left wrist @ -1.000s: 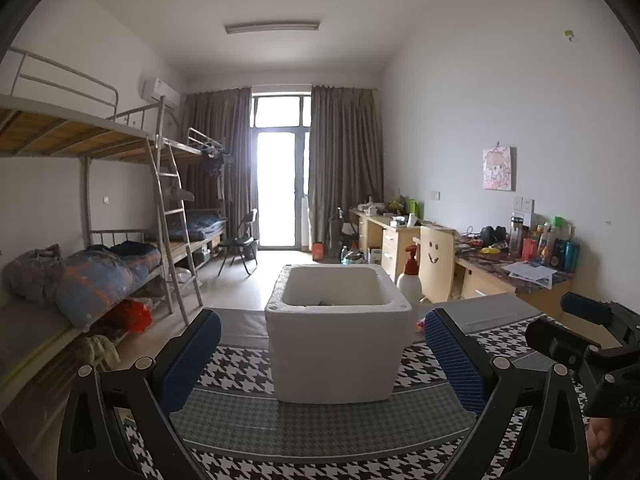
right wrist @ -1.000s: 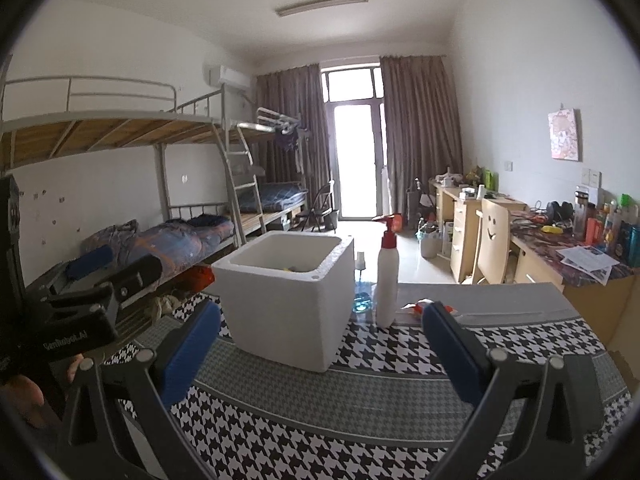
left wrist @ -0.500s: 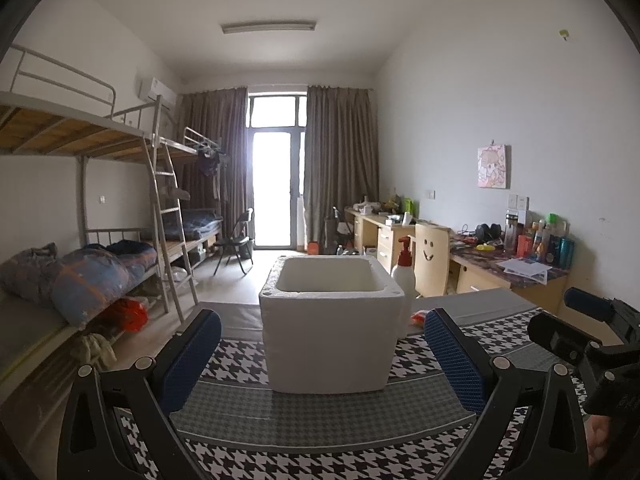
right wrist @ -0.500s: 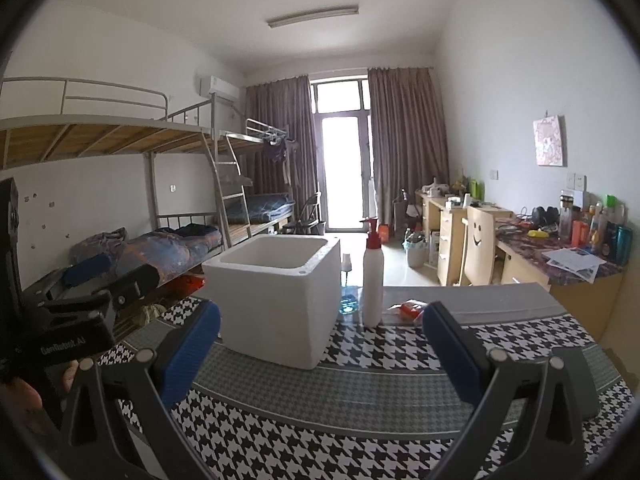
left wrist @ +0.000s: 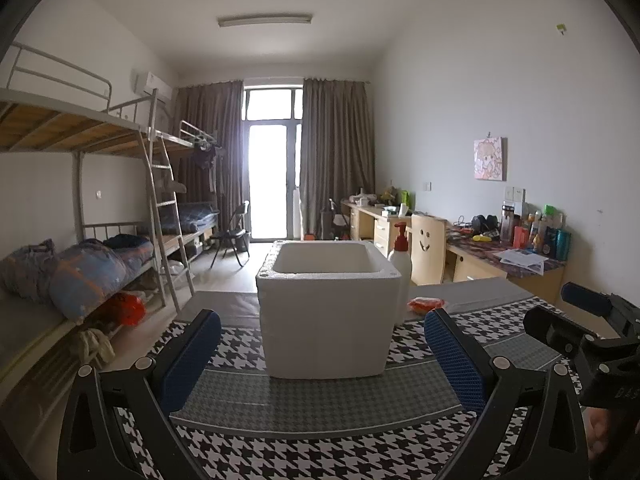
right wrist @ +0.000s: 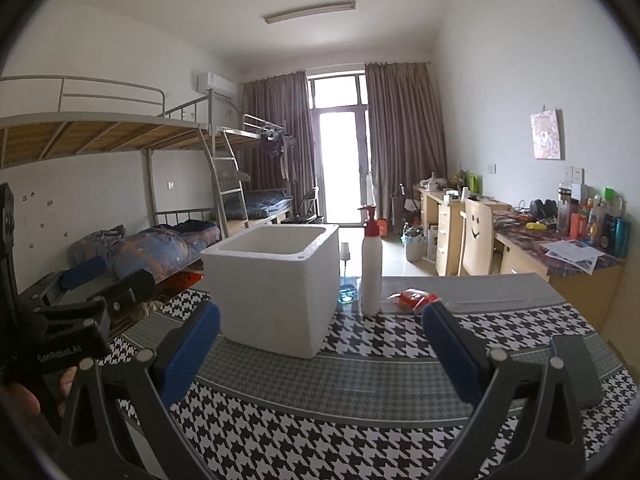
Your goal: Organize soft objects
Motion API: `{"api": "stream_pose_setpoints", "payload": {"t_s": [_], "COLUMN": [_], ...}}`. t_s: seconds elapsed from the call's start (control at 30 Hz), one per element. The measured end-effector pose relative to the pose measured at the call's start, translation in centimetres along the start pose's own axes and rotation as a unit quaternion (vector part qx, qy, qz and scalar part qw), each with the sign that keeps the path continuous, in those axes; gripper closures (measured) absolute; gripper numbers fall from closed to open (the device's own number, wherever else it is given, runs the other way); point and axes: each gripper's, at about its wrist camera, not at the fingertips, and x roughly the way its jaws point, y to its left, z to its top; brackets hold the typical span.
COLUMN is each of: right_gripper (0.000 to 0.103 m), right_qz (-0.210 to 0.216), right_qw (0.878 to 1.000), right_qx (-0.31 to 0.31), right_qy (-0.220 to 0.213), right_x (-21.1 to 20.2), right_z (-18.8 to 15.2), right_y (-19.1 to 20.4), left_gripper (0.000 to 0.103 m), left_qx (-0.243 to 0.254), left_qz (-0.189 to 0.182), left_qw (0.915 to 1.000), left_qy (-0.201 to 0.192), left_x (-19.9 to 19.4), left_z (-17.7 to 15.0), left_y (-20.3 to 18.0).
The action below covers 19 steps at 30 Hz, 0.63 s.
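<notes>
A white foam box (left wrist: 326,312) stands open-topped on the houndstooth table cloth (left wrist: 320,404); it also shows in the right wrist view (right wrist: 276,284). Its inside is hidden from here. A small red-orange packet (left wrist: 426,304) lies behind the box to the right, also seen in the right wrist view (right wrist: 412,298). My left gripper (left wrist: 320,356) is open and empty, in front of the box. My right gripper (right wrist: 320,352) is open and empty, to the right of the box and short of it.
A white pump bottle with a red top (right wrist: 371,264) stands right of the box, with a small blue-based glass bottle (right wrist: 346,280) behind it. A dark flat object (right wrist: 576,372) lies at the table's right edge. Bunk beds (left wrist: 80,240) stand left, desks (left wrist: 500,256) right.
Both cameras have dropped lower and pulled back a little, so the box's inside no longer shows. Both grippers stay open and empty.
</notes>
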Motion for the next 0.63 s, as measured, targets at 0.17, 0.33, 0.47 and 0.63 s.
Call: {"api": "stream_pose_setpoints", "payload": {"t_s": [0.17,0.33,0.47,0.63], "right_gripper": [0.001,0.001,0.001,0.001], "right_qz": [-0.002,-0.004,-0.003,0.000], "right_qw": [1.000,1.000,1.000,1.000], "right_qx": [0.002,0.008,0.011,0.009], "right_qy": [0.001,0.003,0.005,0.009], "right_x": [-0.04,0.06,0.14,0.22], "right_z": [-0.14,-0.17,-0.25,-0.37], "right_y": [-0.12,-0.43,-0.60,-0.54], "left_gripper": [0.001,0.001,0.001,0.001], "left_qx": [0.000,0.001,0.003,0.004], "left_qz": [0.002,0.001,-0.003,-0.004], "left_qw": [1.0000,1.0000,1.0000,1.0000], "left_qy": [0.001,0.006,0.008,0.008], "left_x": [0.00,0.11,0.01,-0.03], "left_z": [-0.09,-0.35,-0.51,-0.54], "left_y": [-0.03,-0.03,-0.10,-0.11]}}
